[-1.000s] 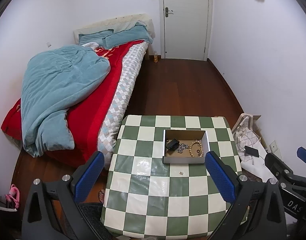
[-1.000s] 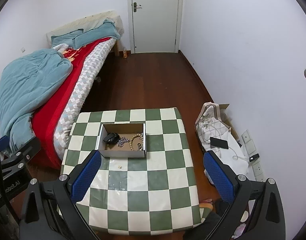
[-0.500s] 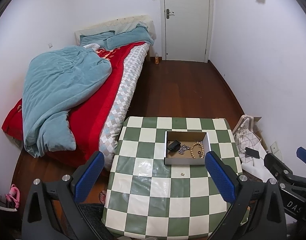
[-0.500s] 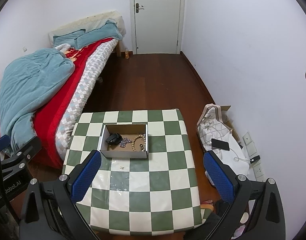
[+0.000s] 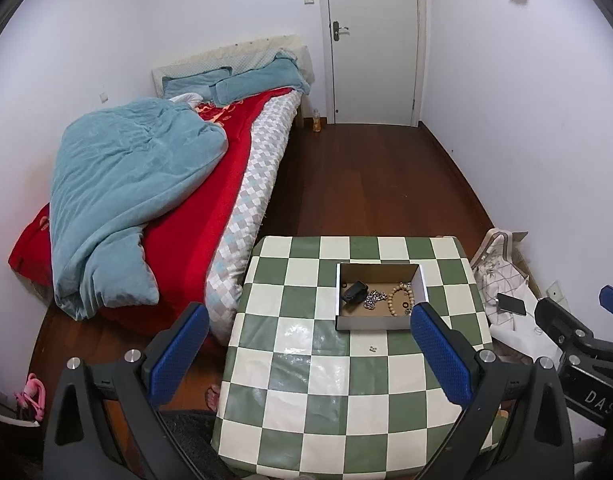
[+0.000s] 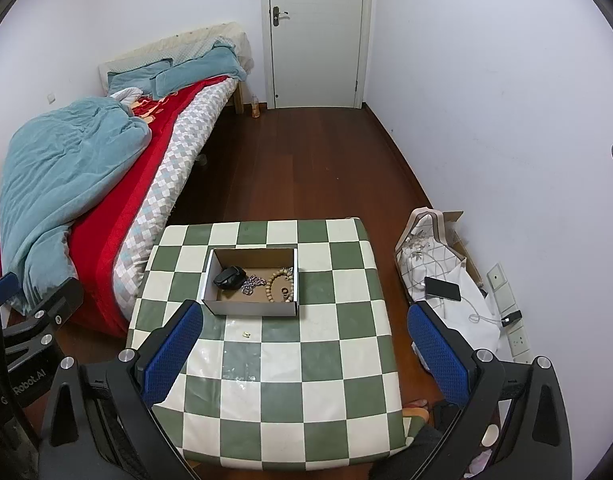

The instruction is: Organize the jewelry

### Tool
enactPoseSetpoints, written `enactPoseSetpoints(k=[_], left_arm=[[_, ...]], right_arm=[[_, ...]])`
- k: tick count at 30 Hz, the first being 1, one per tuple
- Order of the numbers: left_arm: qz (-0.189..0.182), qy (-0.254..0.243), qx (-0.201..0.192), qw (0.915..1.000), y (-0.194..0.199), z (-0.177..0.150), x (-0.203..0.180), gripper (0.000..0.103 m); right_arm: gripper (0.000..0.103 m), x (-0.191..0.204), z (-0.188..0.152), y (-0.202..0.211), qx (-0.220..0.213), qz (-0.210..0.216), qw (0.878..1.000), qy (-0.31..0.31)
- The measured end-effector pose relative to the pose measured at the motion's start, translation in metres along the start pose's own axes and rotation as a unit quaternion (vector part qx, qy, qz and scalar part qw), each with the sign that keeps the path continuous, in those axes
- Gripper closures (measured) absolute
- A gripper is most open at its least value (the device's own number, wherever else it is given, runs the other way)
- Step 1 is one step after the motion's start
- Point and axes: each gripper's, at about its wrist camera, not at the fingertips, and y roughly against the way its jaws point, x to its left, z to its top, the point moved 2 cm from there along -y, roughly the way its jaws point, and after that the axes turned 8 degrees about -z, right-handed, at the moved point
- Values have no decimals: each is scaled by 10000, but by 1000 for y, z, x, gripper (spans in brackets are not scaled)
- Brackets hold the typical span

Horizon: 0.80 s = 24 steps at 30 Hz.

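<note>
A shallow cardboard box (image 5: 380, 322) (image 6: 250, 307) sits on the green-and-white checkered table (image 5: 306, 400) (image 6: 338, 360). Inside lie a black item (image 5: 355, 291) (image 6: 228, 277), a silver chain (image 5: 372, 300) (image 6: 251, 283) and a wooden bead bracelet (image 5: 398, 300) (image 6: 278, 286). A tiny pale piece (image 5: 372, 347) (image 6: 246, 335) rests on the table in front of the box. My left gripper (image 5: 306, 352) and my right gripper (image 6: 302, 352) both hover high above the table, open, with nothing between their blue pads.
A bed (image 5: 154, 200) with a teal duvet and red sheet stands left of the table. A fabric bag with a phone (image 6: 442, 289) lies on the floor at the right. A closed white door (image 6: 314, 36) is at the far wall, across bare wooden floor.
Both grippers have risen and drawn back a little, so the table and box look smaller and lower in view. Both stay open; nothing on the table has moved.
</note>
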Motion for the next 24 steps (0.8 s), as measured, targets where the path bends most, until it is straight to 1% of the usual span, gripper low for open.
enactPoseSetpoints(k=[24], left_arm=[[-24,1,-47,10000,7,4,-6,0]], right_arm=[[0,2,4,5,-35,30,10000,-12]])
